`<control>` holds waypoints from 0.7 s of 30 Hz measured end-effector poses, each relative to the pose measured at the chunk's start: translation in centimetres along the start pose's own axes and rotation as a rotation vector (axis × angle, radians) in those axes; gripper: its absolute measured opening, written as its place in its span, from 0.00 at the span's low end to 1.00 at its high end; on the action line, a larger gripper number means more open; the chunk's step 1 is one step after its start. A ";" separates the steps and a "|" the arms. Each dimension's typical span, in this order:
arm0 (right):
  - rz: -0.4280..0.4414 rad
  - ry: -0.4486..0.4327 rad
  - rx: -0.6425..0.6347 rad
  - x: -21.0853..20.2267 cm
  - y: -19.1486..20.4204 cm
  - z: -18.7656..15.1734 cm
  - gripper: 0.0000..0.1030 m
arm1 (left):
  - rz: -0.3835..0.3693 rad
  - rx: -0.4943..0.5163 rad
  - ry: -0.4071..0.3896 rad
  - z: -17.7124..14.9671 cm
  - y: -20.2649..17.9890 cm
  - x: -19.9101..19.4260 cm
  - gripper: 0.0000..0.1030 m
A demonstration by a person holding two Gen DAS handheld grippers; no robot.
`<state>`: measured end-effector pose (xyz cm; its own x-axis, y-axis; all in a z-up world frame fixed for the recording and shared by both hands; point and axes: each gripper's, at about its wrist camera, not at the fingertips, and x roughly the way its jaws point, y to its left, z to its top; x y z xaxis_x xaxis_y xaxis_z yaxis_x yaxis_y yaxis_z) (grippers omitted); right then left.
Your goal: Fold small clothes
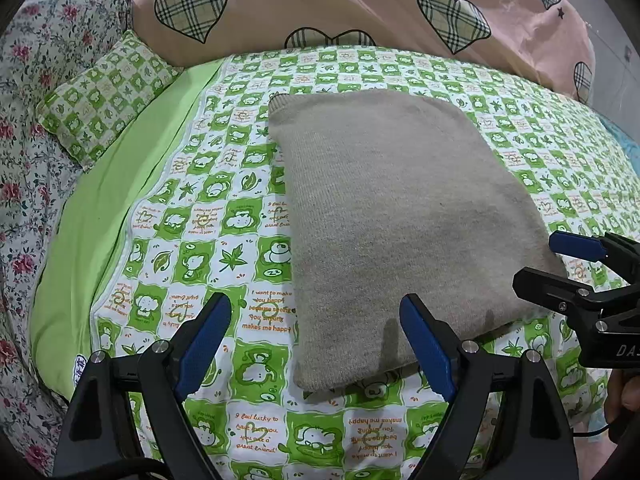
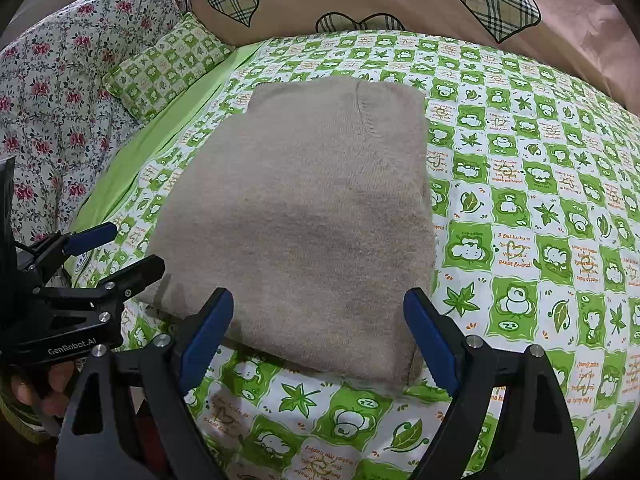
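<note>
A beige knitted garment (image 1: 396, 220) lies folded into a flat rectangle on the green checked bed sheet (image 1: 208, 216); it also shows in the right wrist view (image 2: 304, 216). My left gripper (image 1: 316, 344) is open and empty, hovering over the garment's near left corner. My right gripper (image 2: 318, 336) is open and empty over the garment's near edge. The right gripper shows at the right of the left wrist view (image 1: 560, 260), and the left gripper shows at the left of the right wrist view (image 2: 120, 248). Neither touches the cloth.
A pink duvet with plaid hearts (image 1: 360, 4) is piled at the back of the bed. A small green checked pillow (image 1: 104, 96) and a floral quilt (image 1: 24, 152) lie at the left. A plain green strip of sheet (image 1: 104, 208) runs beside them.
</note>
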<state>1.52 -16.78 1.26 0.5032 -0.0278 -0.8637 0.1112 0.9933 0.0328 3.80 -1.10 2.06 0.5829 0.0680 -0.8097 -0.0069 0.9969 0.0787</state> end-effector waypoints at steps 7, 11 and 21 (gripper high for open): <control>-0.002 0.001 -0.002 0.0 0.0 -0.1 0.85 | -0.004 0.002 0.000 0.1 0.0 0.0 0.84; -0.001 0.002 -0.002 0.0 -0.1 -0.1 0.85 | -0.004 0.003 -0.001 0.2 0.0 0.0 0.84; 0.000 0.006 -0.007 0.2 -0.4 0.0 0.85 | -0.005 0.006 -0.003 0.2 -0.1 0.0 0.84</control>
<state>1.53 -17.17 1.10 0.4977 -0.0271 -0.8669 0.1054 0.9940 0.0295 3.92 -1.26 2.17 0.5857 0.0633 -0.8081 0.0006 0.9969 0.0785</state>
